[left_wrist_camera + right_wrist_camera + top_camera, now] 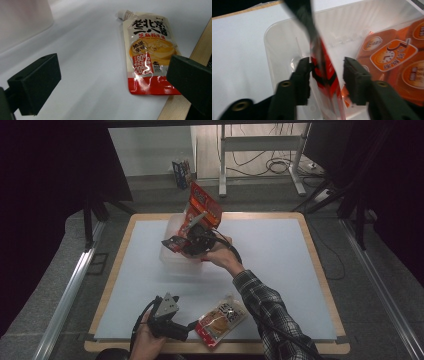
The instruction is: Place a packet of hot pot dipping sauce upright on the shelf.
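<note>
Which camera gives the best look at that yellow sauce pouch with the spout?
The left gripper view: the sauce pouch lies flat there, its label and spout plain. The high view shows it small near the table's front edge, beside the left hand-held gripper. The right gripper view looks into a clear bin.

White-topped table (280, 270) with clear bin (172, 257) and sauce pouch (221, 319)

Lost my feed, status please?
Right gripper open around red packet over clear bin. Left gripper open, idle beside sauce pouch. Nothing in the way.
</note>
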Motion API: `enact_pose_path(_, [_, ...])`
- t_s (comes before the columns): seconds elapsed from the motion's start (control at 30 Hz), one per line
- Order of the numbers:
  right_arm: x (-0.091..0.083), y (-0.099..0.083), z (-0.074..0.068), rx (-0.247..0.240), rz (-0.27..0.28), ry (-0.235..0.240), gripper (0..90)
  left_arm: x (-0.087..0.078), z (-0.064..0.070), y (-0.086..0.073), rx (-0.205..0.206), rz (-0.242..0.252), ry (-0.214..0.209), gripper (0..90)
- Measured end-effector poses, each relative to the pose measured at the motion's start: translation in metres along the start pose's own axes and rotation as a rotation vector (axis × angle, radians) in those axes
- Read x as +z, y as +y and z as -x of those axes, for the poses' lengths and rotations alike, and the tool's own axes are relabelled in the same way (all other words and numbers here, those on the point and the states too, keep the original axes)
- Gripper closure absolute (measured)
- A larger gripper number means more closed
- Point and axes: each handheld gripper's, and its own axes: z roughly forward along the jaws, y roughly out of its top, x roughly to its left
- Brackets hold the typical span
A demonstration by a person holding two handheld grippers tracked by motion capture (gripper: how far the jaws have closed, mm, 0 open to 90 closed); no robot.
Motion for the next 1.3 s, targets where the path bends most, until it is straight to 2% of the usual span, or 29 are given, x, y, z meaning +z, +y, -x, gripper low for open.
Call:
enact_pose_path(0.13, [-0.012,-0.002,0.001,0.015,0.008,-0.001,47.8,0.000,0.000,0.000,0.000,0.000,-0.002,0.0])
enact_pose_path(0.3, [-0.028,-0.014,0.006,0.044,0.010,-0.010,47.7,0.001,0.001,0.000,-0.004,0.003,-0.006,0.0])
enact_pose_path(0.4, [-0.036,-0.023,0.008,0.065,0.012,-0.003,51.7,0.001,0.001,0.000,-0.009,0.002,-0.006,0.0])
enact_pose_path(0.63, [-0.049,-0.041,0.010,0.073,-0.007,0.002,66.1,0.002,0.001,0.001,-0.012,-0.001,-0.007,0.0])
enact_pose_path(0.87, [-0.048,-0.054,0.008,0.062,-0.036,-0.011,76.9,0.002,0.002,0.001,-0.007,-0.007,-0.008,0.0])
enact_pose_path(1.07, [-0.042,-0.058,0.010,0.066,-0.050,-0.027,88.1,0.003,0.001,0.000,-0.007,-0.012,-0.010,0.0])
enact_pose_path(1.3, [-0.030,-0.058,0.010,0.052,-0.070,-0.046,88.7,0.004,0.002,0.000,-0.006,-0.017,-0.011,0.0])
